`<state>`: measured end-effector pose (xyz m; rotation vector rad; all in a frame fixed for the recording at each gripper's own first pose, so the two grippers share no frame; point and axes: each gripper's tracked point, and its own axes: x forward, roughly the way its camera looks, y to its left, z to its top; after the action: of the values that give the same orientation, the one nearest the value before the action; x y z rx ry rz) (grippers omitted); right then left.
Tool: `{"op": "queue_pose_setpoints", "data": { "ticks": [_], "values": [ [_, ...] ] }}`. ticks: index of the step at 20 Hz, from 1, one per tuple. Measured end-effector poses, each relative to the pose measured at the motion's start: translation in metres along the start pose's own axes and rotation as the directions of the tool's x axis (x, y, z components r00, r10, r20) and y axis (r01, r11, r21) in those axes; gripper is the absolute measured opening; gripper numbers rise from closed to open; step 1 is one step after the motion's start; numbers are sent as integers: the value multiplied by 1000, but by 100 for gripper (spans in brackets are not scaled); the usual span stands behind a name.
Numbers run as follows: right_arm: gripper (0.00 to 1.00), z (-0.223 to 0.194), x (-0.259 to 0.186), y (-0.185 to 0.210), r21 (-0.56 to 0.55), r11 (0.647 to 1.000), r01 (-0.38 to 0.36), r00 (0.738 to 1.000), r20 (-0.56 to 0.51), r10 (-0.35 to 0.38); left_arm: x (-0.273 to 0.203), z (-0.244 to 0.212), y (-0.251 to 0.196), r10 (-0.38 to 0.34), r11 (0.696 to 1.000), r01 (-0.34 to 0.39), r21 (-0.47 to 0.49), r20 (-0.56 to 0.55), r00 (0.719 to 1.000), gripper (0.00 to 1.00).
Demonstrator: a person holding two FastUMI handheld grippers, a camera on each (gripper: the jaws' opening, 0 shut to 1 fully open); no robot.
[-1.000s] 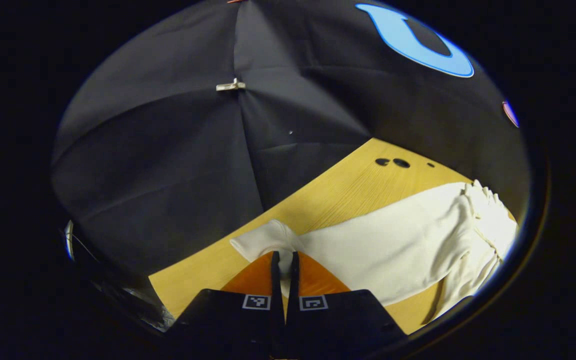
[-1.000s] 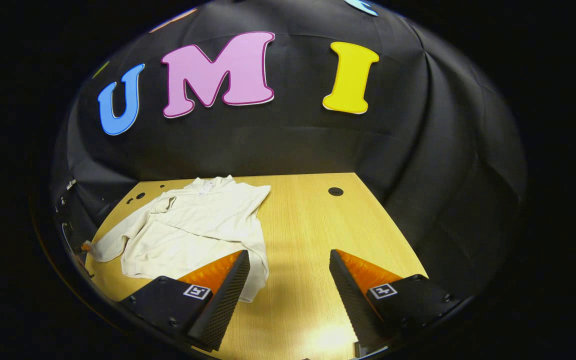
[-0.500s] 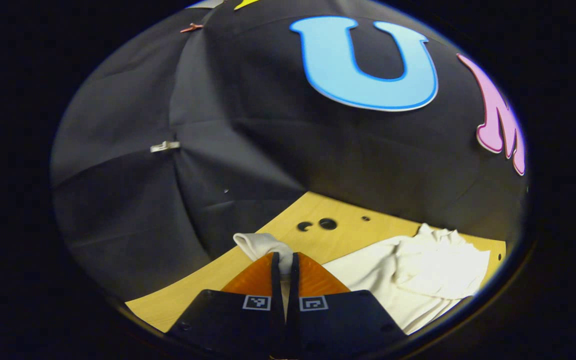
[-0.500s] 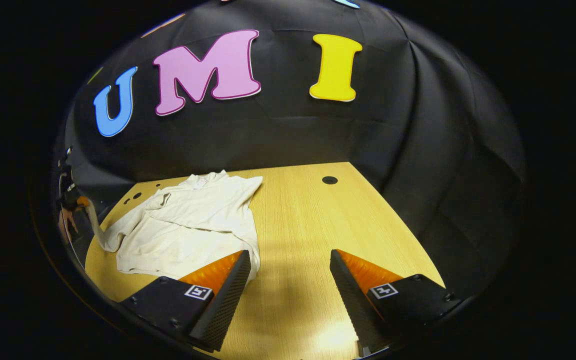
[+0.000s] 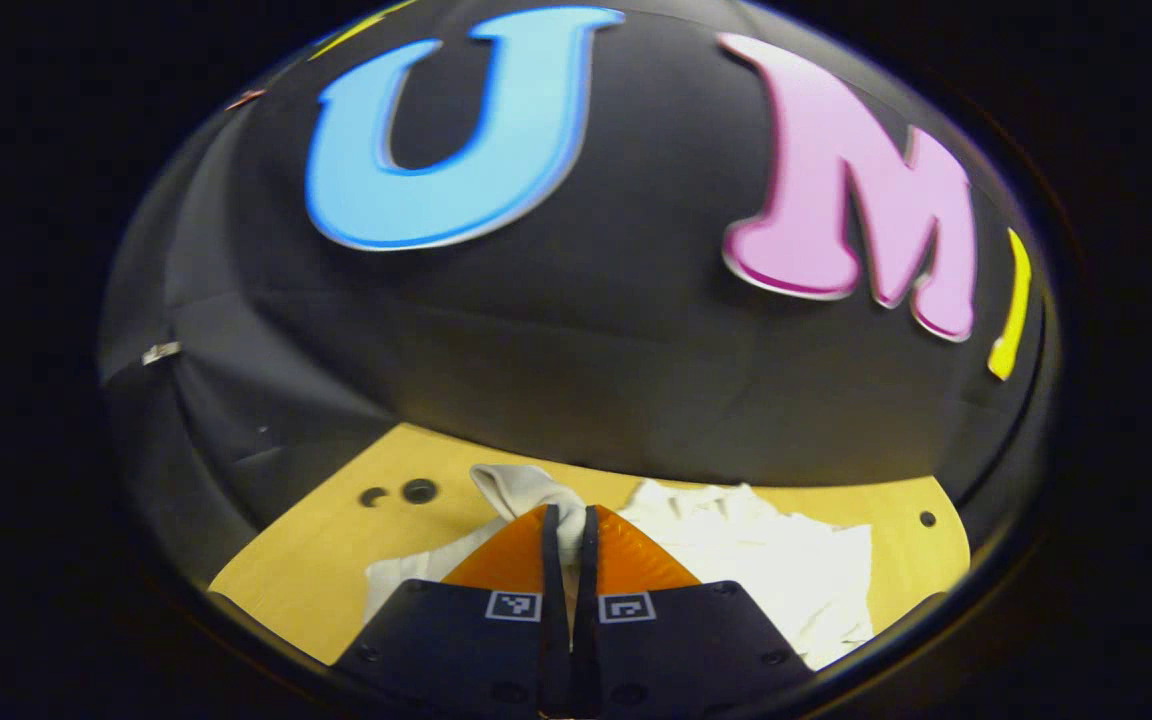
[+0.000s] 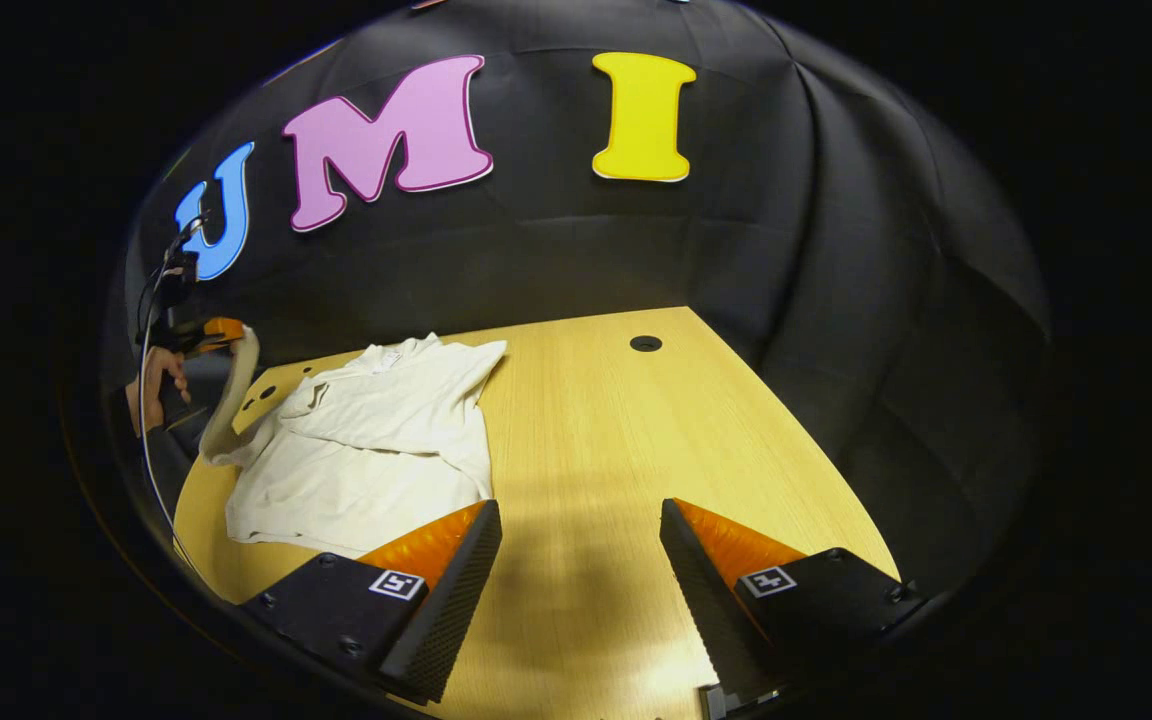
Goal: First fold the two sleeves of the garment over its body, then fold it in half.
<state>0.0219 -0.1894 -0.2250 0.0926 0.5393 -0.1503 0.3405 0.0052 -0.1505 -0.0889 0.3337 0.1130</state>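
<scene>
A cream long-sleeved garment (image 6: pixel 376 440) lies on the wooden table (image 6: pixel 596 440), its collar toward the back wall. One sleeve is folded over the body. My left gripper (image 5: pixel 566 515) is shut on the cuff of the other sleeve (image 5: pixel 526 490), held up above the table. In the right gripper view that left gripper (image 6: pixel 211 335) shows far left in a hand, with the sleeve (image 6: pixel 231 400) hanging from it down to the garment. My right gripper (image 6: pixel 576 515) stands open above the bare table near the front, just right of the garment's hem, holding nothing.
Round cable holes (image 6: pixel 645 343) mark the back of the table, with more (image 5: pixel 406 492) near its left corner. Black cloth walls close the booth at the back and both sides. Bare wood lies to the right of the garment.
The left gripper has lifted the sleeve cuff off the table and swung it toward the garment's body. The right gripper has stayed open and drifted slightly to the right.
</scene>
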Motion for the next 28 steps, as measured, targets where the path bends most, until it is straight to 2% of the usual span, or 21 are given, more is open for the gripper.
{"op": "queue_pose_setpoints", "data": {
  "ticks": [4, 8, 11, 12, 13, 15, 17, 18, 19, 21, 24, 28],
  "values": [
    [98, -5, 3, -19, 9, 1000, 23, 1000, -7, -22, 10, -7, -117, -187, 973, 187, 138, -13, 982, 6],
    [98, -11, 9, -35, 30, 998, 58, 998, -21, -58, 9, -28, -220, -309, 943, 314, 114, -60, 949, 6],
    [98, -8, 12, -42, 46, 996, 73, 997, -16, -72, 8, -46, -266, -369, 921, 377, 96, -88, 925, 6],
    [99, -9, 12, -43, 49, 996, 74, 997, -15, -74, 10, -53, -272, -360, 924, 369, 99, -98, 928, 6],
    [99, -8, 13, -42, 52, 996, 73, 997, -14, -72, 8, -63, -281, -381, 914, 394, 95, -125, 916, 8],
    [99, -7, 14, -38, 50, 997, 66, 998, -10, -65, -4, -74, -297, -463, 879, 474, 45, -151, 873, 17],
    [99, -9, 14, -31, 48, 998, 50, 999, -11, -50, -25, -68, -290, -494, 865, 501, 38, -123, 861, 71],
    [99, -11, 16, -27, 49, 998, 39, 999, -16, -38, -22, -63, -277, -471, 876, 479, 66, -107, 876, 99],
    [99, -12, 18, -20, 54, 998, 23, 1000, -22, -22, -25, -62, -262, -445, 887, 453, 88, -98, 890, 96],
    [99, -19, 24, -4, 60, 998, -12, 999, -48, 14, -42, -61, -225, -409, 904, 417, 97, -92, 908, 98],
    [99, -21, 28, 20, 48, 997, -61, 996, -62, 64, -64, -65, -164, -344, 936, 349, 50, -89, 935, 97],
    [99, -25, 38, 50, 24, 994, -111, 990, -82, 113, -96, -84, -68, -191, 981, 193, 2, -105, 976, 97]
  ]
}}
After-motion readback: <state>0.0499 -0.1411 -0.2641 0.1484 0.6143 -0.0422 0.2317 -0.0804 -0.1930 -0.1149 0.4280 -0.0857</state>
